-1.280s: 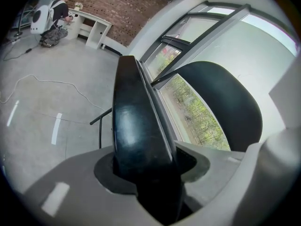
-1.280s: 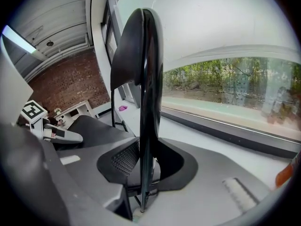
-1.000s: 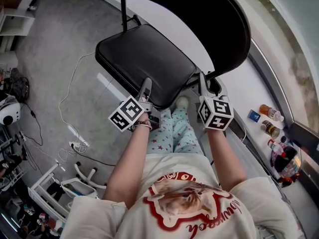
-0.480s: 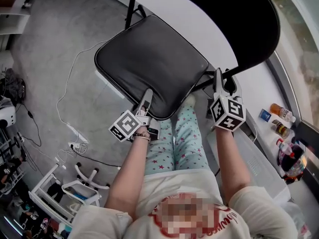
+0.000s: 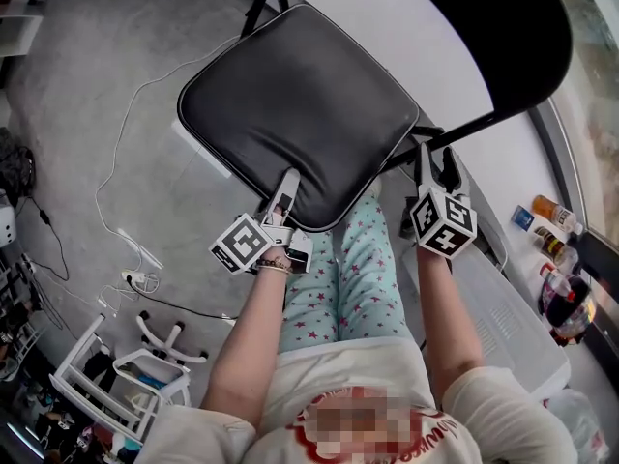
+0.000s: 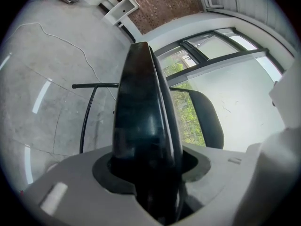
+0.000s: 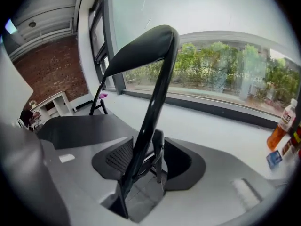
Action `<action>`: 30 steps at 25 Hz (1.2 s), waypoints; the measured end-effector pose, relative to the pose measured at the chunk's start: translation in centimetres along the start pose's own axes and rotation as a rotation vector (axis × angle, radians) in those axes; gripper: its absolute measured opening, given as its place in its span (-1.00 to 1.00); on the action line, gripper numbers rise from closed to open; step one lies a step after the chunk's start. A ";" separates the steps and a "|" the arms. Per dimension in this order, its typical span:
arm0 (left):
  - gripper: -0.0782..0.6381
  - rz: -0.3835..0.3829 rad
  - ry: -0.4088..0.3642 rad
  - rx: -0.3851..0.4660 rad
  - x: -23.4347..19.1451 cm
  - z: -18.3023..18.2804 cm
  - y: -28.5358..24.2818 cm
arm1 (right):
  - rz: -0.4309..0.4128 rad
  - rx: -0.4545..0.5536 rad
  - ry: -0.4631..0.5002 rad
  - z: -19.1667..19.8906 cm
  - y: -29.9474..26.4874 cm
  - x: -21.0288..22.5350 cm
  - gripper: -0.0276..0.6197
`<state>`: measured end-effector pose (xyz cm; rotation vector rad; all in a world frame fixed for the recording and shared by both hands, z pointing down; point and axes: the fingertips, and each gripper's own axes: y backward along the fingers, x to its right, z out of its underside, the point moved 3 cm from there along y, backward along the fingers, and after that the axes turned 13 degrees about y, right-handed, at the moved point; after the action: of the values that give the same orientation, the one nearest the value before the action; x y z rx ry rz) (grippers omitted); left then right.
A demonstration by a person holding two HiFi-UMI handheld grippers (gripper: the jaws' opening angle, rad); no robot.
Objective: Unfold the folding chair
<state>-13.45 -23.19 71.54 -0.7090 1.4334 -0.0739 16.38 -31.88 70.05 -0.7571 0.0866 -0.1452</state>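
Folding chair, steel-framed, on floor just beyond both grippers: likely stiff, weighty, best held at its edges; left gripper clamped on near edge of padded seat, right gripper with jaws just opening, apart round right frame tube.

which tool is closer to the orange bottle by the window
Right. The right tool, jaws just opened around the chair frame, sits toward the orange bottle; the left tool clamps the seat front edge, farther away.
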 end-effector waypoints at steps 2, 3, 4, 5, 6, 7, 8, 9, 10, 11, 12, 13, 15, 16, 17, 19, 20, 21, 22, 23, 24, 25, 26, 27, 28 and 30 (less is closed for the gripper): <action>-0.10 0.007 0.008 -0.006 -0.4 -0.1 -0.2 | -0.008 -0.022 0.005 0.4 -0.8 -0.9 -0.33; -0.09 0.009 0.011 -0.009 -0.7 0.0 -0.3 | 0.000 -0.035 0.000 0.6 -1.2 -1.1 -0.42; -0.09 0.010 0.014 -0.013 -1.0 0.0 -0.3 | 0.014 -0.044 -0.008 0.8 -1.5 -1.3 -0.46; -0.08 0.010 0.017 -0.016 -1.4 -0.1 -0.4 | 0.027 -0.045 -0.023 1.1 -1.9 -1.4 -0.45; -0.07 0.009 0.019 -0.019 -1.8 -0.1 -0.4 | 0.036 -0.041 -0.046 1.4 -2.2 -1.5 -0.45; -0.05 0.011 0.019 -0.021 -2.1 -0.1 -0.5 | 0.039 -0.034 -0.077 1.7 -2.4 -1.4 -0.46; -0.04 0.014 0.018 -0.023 -2.4 -0.1 -0.5 | 0.037 -0.028 -0.105 2.0 -2.6 -1.4 -0.47; -0.05 0.020 0.017 -0.025 -2.5 -0.1 -0.5 | 0.033 -0.021 -0.123 2.1 -2.7 -1.3 -0.47; -0.05 0.026 0.016 -0.027 -2.5 -0.1 -0.6 | 0.031 -0.013 -0.129 2.2 -2.8 -1.3 -0.46; -0.05 0.033 0.015 -0.030 -2.5 -0.1 -0.6 | 0.029 -0.004 -0.126 2.2 -2.8 -1.2 -0.45; -0.05 0.038 0.013 -0.033 -2.5 -0.1 -0.7 | 0.030 0.004 -0.121 2.2 -2.7 -1.2 -0.45; -0.06 0.042 0.009 -0.035 -2.6 -0.1 -0.7 | 0.032 0.011 -0.120 2.3 -2.7 -1.2 -0.45; -0.06 0.048 0.000 -0.036 -2.8 -0.1 -0.5 | 0.040 0.015 -0.128 2.5 -2.5 -1.3 -0.45; -0.06 0.050 -0.005 -0.035 -2.9 -0.1 -0.4 | 0.044 0.016 -0.131 2.6 -2.4 -1.5 -0.45; -0.06 0.053 -0.010 -0.033 -3.1 -0.2 -0.3 | 0.046 0.017 -0.132 2.6 -2.3 -1.6 -0.45; -0.06 0.059 -0.018 -0.031 -3.6 -0.3 -0.1 | 0.047 0.019 -0.125 2.9 -2.2 -2.0 -0.45; -0.05 0.061 -0.018 -0.030 -3.9 -0.4 0.0 | 0.047 0.020 -0.120 3.1 -2.1 -2.1 -0.45; -0.05 0.061 -0.016 -0.029 -4.3 -0.3 0.0 | 0.047 0.019 -0.113 3.3 -2.0 -2.2 -0.45; -0.05 0.058 -0.014 -0.028 -4.7 -0.3 0.2 | 0.045 0.018 -0.106 3.5 -1.8 -2.3 -0.45; -0.04 0.053 -0.014 -0.026 -5.2 -0.4 0.3 | 0.042 0.016 -0.099 3.8 -1.7 -2.6 -0.45; -0.01 0.047 -0.015 -0.026 -5.7 -0.5 0.5 | 0.037 0.015 -0.093 4.0 -1.5 -2.9 -0.45; 0.01 0.045 -0.016 -0.027 -6.1 -0.6 0.6 | 0.031 0.015 -0.088 4.3 -1.3 -3.2 -0.45; 0.02 0.050 -0.016 -0.028 -6.6 -0.7 0.8 | 0.024 0.017 -0.082 4.5 -1.2 -3.5 -0.45; 0.02 0.060 -0.014 -0.029 -7.0 -0.8 0.9 | 0.014 0.020 -0.076 4.8 -1.0 -3.7 -0.46; 0.02 0.072 -0.012 -0.030 -7.5 -0.8 1.2 | 0.004 0.023 -0.069 5.0 -0.7 -4.0 -0.46; 0.02 0.089 -0.012 -0.030 -8.4 -0.9 1.9 | -0.017 0.031 -0.054 5.5 -0.1 -4.6 -0.46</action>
<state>-16.36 -18.22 78.03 -0.6682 1.4554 0.0202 12.58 -27.49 74.25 -0.7309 0.0261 -0.1419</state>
